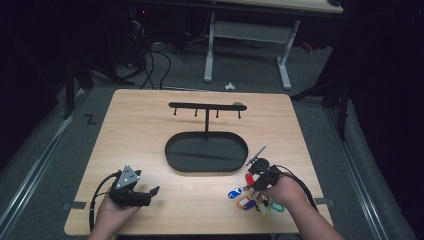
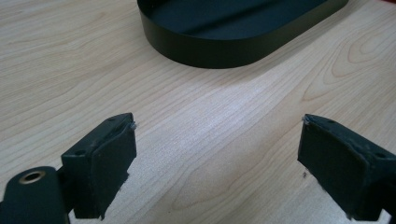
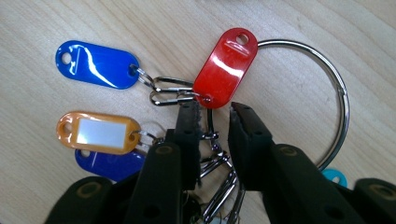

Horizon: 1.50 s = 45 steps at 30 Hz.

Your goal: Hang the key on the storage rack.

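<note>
I have the right gripper point(image 3: 214, 114) low over the bunch of key tags point(image 1: 252, 197) on the desk point(image 1: 150, 130) near its right front, jaws narrowed around the clips under the red tag point(image 3: 225, 67) without pinching yet, ready to lift, while the left gripper point(image 2: 217, 154) rests spread, empty.

One wooden bench point(image 1: 150, 125) carries everything. On it stands one black oval tray point(image 1: 206, 152) with one upright post topped by one crossbar point(image 1: 207, 106), and four small hooks hang under that bar. Two hand-held grippers are in play: the left hand-held gripper point(image 1: 150, 192) and the right hand-held gripper point(image 3: 213, 112). One large metal key ring point(image 3: 338, 100) lies on the wood, with a bunch of plastic key tags. In the right gripper view, five tags can be counted: one red tag point(image 3: 226, 68), two blue tags point(image 3: 97, 64), one orange tag point(image 3: 98, 132) and one teal tag point(image 3: 334, 176) at the edge. More may lie hidden beneath.
</note>
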Motion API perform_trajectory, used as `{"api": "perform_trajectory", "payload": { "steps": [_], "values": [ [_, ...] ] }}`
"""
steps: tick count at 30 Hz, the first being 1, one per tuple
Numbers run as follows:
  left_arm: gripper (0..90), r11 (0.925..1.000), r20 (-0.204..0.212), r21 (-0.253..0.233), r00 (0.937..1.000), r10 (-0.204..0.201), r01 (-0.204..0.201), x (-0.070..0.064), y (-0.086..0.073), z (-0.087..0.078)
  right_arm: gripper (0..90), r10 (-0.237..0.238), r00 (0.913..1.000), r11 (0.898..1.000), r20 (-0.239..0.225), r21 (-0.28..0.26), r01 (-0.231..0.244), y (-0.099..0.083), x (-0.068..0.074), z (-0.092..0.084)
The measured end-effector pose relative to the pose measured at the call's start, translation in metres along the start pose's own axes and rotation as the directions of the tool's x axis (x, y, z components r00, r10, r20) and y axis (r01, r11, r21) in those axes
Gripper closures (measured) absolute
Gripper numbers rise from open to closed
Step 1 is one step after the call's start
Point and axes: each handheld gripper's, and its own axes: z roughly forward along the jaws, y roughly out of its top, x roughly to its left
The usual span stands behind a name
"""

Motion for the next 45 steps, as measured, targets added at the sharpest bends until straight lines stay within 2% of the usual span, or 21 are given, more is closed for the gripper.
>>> {"api": "perform_trajectory", "payload": {
  "steps": [4,9,10,14,16,22,23,24,25,26,31,37,42,43,45],
  "values": [
    [12.5,1.0,-0.001,0.001,1.0,-0.001,0.001,0.001,0.0,0.0,81.5,-0.036,0.9994,0.998,0.0,0.05,0.036,0.005,0.0,0.004],
    [12.8,1.0,0.003,0.0,1.0,-0.005,0.005,0.002,0.0,0.001,81.2,-0.061,0.9982,0.997,0.0,0.055,0.06,0.01,0.002,0.005],
    [12.8,1.0,0.002,0.003,1.0,-0.002,0.002,0.002,0.0,0.001,81.2,-0.043,0.9991,0.997,-0.003,0.057,0.043,0.011,0.004,0.005],
    [13.0,1.0,0.003,0.006,1.0,0.006,-0.006,0.001,0.0,0.001,81.1,-0.029,0.9996,0.998,0.0,0.053,0.029,0.014,0.001,0.006],
    [13.2,0.9999,0.006,0.014,1.0,0.006,-0.006,0.001,-0.001,0.001,81.1,-0.003,1.0,0.999,-0.003,0.047,0.003,0.014,-0.001,0.005],
    [13.7,0.9999,0.005,0.013,1.0,0.006,-0.006,-0.001,-0.001,0.0,80.2,0.002,1.0,1.0,-0.001,0.028,-0.002,0.012,-0.002,0.001],
    [13.8,0.9999,0.003,0.008,1.0,0.006,-0.006,-0.001,-0.001,0.001,80.0,0.022,0.9998,0.999,0.002,0.026,-0.022,0.011,0.0,0.0],
    [14.0,0.9999,0.008,0.013,0.9999,0.008,-0.008,-0.002,-0.001,0.002,79.3,0.004,0.9999,1.0,0.011,0.001,-0.004,0.011,0.0,0.001],
    [14.0,0.9998,0.01,0.019,0.9999,0.011,-0.012,-0.002,0.0,0.003,79.3,0.004,0.9999,1.0,0.011,0.001,-0.004,0.011,0.0,0.001],
    [14.0,0.9997,0.009,0.02,0.9999,0.014,-0.014,-0.003,0.0,0.005,78.7,0.025,0.9996,1.0,0.012,-0.002,-0.025,0.011,0.001,0.001],
    [14.1,0.9994,0.009,0.027,0.9997,0.021,-0.022,-0.004,0.0,0.006,78.1,0.05,0.9988,0.999,0.003,-0.013,-0.049,0.01,0.001,0.006],
    [14.2,0.9997,0.006,0.02,0.9999,0.013,-0.013,-0.001,-0.002,0.002,75.5,0.04,0.9992,0.998,0.007,0.047,-0.04,0.003,-0.003,0.005],
    [14.3,0.9996,0.01,0.025,0.9998,0.015,-0.016,-0.003,-0.002,0.003,74.5,0.058,0.9981,0.998,0.021,-0.017,-0.058,0.006,-0.001,-0.003],
    [14.4,0.9994,0.008,0.028,0.9998,0.018,-0.018,-0.003,-0.002,0.004,74.6,0.05,0.9987,0.999,0.014,-0.008,-0.05,0.008,0.001,-0.002],
    [14.3,0.9994,0.006,0.03,0.9998,0.02,-0.02,-0.004,-0.003,0.003,75.8,0.04,0.9987,0.999,0.03,0.025,-0.041,0.01,0.005,0.0]
  ]
}}
